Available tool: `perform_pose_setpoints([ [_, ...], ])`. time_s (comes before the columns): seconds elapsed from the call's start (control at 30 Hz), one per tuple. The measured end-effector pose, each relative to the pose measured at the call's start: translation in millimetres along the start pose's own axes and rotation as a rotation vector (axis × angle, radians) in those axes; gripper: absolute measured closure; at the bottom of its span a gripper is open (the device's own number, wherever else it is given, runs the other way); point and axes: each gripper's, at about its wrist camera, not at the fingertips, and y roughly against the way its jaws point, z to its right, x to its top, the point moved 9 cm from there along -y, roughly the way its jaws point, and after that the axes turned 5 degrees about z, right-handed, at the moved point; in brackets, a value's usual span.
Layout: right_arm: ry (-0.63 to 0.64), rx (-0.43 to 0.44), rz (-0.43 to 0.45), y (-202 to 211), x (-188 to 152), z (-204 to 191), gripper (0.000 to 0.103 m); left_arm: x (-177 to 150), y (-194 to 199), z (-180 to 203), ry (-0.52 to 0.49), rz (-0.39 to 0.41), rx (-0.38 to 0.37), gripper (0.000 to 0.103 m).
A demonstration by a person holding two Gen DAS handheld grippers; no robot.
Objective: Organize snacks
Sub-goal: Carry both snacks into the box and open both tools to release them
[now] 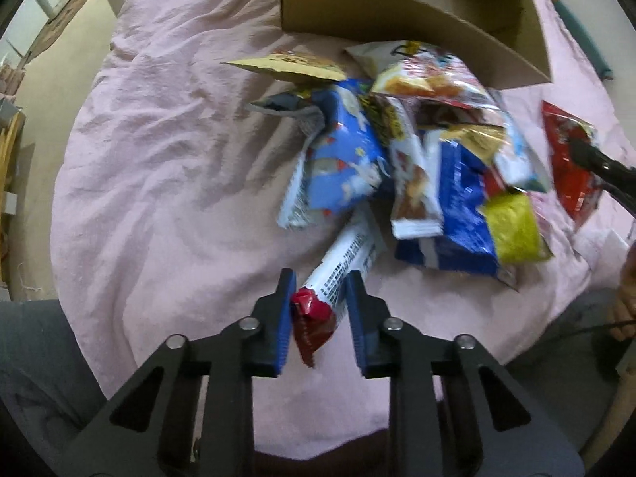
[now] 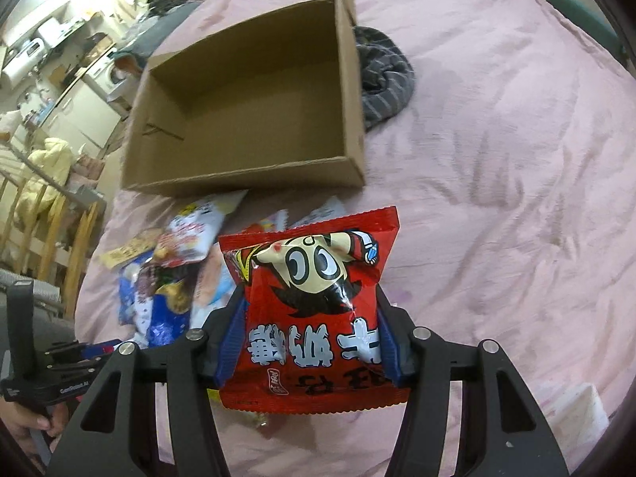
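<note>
My left gripper (image 1: 321, 292) is shut on a long white snack packet with a red end (image 1: 338, 274), at the near edge of a pile of snack packets (image 1: 417, 151) on the pink bed cover. My right gripper (image 2: 310, 318) is shut on a red snack bag with a cartoon face (image 2: 314, 318) and holds it above the cover, in front of the empty open cardboard box (image 2: 246, 103). The same red bag (image 1: 572, 159) shows at the right of the left wrist view. The box (image 1: 397, 12) lies beyond the pile.
The pink bed cover (image 2: 497, 198) spreads to the right. A grey striped cloth (image 2: 381, 75) lies against the box's right side. The pile (image 2: 175, 270) sits left of my right gripper. Furniture and a wooden rail (image 2: 51, 214) stand beyond the bed's left edge.
</note>
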Motion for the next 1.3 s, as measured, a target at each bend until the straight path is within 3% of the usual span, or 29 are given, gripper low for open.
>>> perform_pose_setpoints([
  [0.27,-0.006,0.06,0.029,12,-8,-23,0.044,-9,56,11,-0.02,0.066,-0.05,0.091],
  [0.43,-0.019,0.093,0.068,32,-6,-35,0.044,-14,96,13,-0.049,0.184,-0.035,0.091],
  [0.57,-0.02,0.103,0.113,50,5,-45,0.044,0,125,12,-0.059,0.306,-0.01,0.091],
  [0.77,0.002,0.103,0.154,62,34,-61,0.044,46,153,3,-0.051,0.427,0.025,0.091],
  [1.3,-0.053,0.107,0.197,17,109,-59,0.044,167,123,25,-0.101,0.461,0.055,0.091],
])
